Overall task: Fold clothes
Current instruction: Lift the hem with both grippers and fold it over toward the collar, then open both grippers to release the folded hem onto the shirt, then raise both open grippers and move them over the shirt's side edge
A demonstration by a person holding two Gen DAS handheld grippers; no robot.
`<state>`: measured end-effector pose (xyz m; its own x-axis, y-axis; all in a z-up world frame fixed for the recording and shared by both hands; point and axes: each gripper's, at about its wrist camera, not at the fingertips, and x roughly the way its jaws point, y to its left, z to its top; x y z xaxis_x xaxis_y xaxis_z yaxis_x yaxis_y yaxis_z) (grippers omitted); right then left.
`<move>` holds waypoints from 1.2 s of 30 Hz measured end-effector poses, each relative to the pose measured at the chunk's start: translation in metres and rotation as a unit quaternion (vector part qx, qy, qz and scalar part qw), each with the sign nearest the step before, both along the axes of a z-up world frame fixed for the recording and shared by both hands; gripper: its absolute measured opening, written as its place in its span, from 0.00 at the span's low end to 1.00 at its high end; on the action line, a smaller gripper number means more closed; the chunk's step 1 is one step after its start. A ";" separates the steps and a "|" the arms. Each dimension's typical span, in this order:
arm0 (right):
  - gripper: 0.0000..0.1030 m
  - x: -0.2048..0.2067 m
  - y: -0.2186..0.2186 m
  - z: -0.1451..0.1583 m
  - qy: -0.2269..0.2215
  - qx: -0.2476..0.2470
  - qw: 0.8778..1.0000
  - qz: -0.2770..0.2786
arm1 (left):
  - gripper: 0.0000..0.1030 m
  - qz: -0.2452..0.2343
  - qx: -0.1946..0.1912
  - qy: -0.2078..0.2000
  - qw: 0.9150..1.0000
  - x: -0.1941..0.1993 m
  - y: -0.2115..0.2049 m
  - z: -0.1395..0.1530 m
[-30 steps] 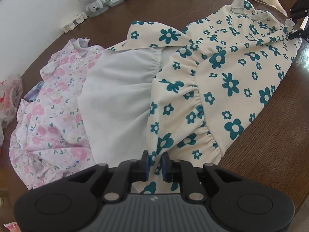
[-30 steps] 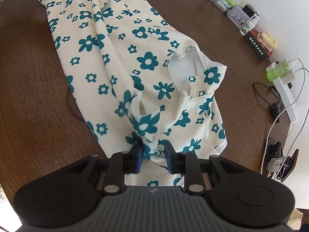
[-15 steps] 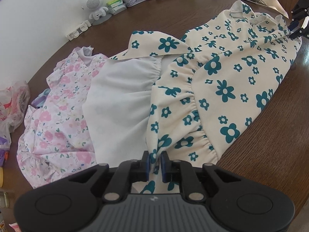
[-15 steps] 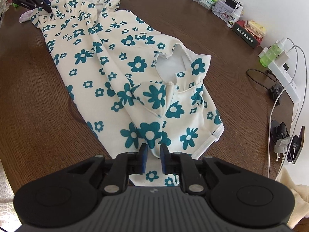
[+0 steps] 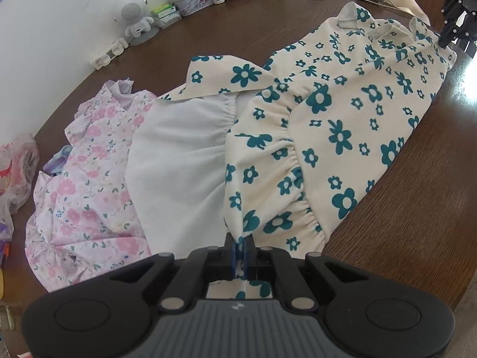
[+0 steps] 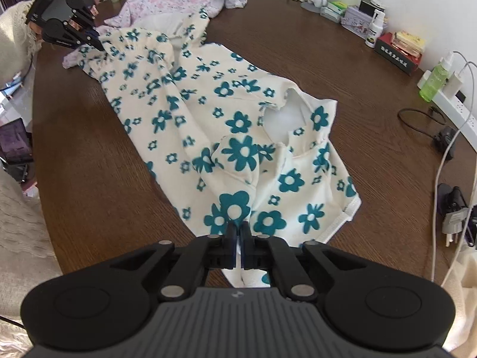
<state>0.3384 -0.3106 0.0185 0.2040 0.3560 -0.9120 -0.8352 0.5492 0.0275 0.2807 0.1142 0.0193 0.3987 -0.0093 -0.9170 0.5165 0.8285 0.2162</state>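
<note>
We note both tongs, left [image 5: 239, 249] and right [image 6: 237, 238], clenched on the flowered dress [image 5: 342, 137], pink garment [image 5: 86, 179] beside it, bottles [image 6: 433, 82] and cables [image 6: 417, 119] along the brown surface [image 6: 89, 149] edge, white wall [image 5: 59, 15] behind.

Left wrist view close over the skirt hem of the floral dress [image 5: 342, 137], looking steeply down toward 12 o'clock, right wrist view close over its collar end, facing opposite, both sharing dress and counter [image 6: 89, 155], each showing the other's tongs.

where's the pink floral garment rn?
Left wrist view: pink floral garment lies left on the table, beside the teal-flower dress.
</note>
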 end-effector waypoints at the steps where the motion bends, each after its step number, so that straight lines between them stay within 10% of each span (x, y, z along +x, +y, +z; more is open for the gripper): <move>1: 0.02 0.004 0.001 -0.005 -0.001 -0.011 1.000 -0.005 | 0.04 0.001 0.004 0.008 1.000 0.003 -0.001 -0.007; 6: 0.05 0.017 0.003 -0.038 0.004 -0.036 0.999 -0.023 | 0.10 0.011 0.014 0.008 1.000 0.005 -0.001 -0.019; 10: 0.16 0.014 -0.007 -0.029 -0.025 -0.010 0.999 -0.045 | 0.37 0.035 0.004 -0.032 0.999 -0.004 0.002 0.002; 16: 0.19 -0.009 0.013 -0.004 -0.083 0.061 0.994 -0.035 | 0.38 0.018 -0.058 -0.111 0.992 -0.015 -0.029 0.040; 26: 0.36 -0.026 0.123 -0.031 -0.098 0.121 0.983 0.097 | 0.39 -0.144 -0.102 -0.081 0.981 0.014 -0.151 -0.021; 36: 0.48 -0.014 0.078 -0.049 -0.082 0.108 0.985 0.105 | 0.49 -0.127 -0.100 -0.056 0.985 0.004 -0.093 -0.036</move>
<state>0.3241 -0.2326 -0.0302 0.2430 0.5884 -0.7712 -0.9328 0.3600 -0.0192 0.2851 0.0217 -0.0170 0.4594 -0.2986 -0.8365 0.6954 0.7069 0.1296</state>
